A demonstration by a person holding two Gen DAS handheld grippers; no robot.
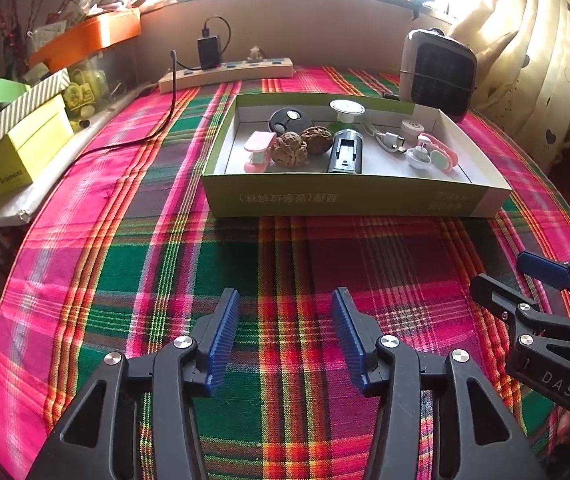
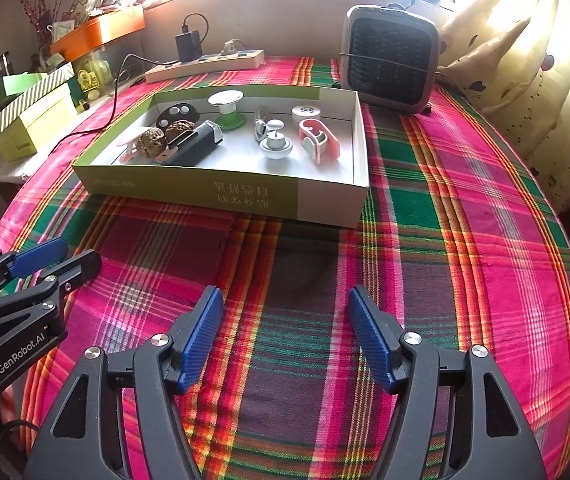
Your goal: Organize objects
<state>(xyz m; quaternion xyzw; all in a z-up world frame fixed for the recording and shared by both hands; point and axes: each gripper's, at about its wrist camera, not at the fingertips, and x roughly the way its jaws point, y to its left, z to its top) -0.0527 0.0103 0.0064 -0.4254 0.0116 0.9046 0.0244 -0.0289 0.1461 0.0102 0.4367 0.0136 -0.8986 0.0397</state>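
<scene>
A shallow green and white cardboard box lies on the plaid cloth ahead of both grippers. Inside it are two brown walnuts, a black battery-like block, a black oval key fob, a pink clip, a white and green spool, a grey cable, a white knob piece and a pink and green holder. My left gripper stands open over bare cloth. My right gripper is open too, nothing between its pads.
A grey fan heater stands behind the box at the right. A power strip with a black charger and trailing cord lies at the back. Yellow and striped boxes sit left. Curtains hang right.
</scene>
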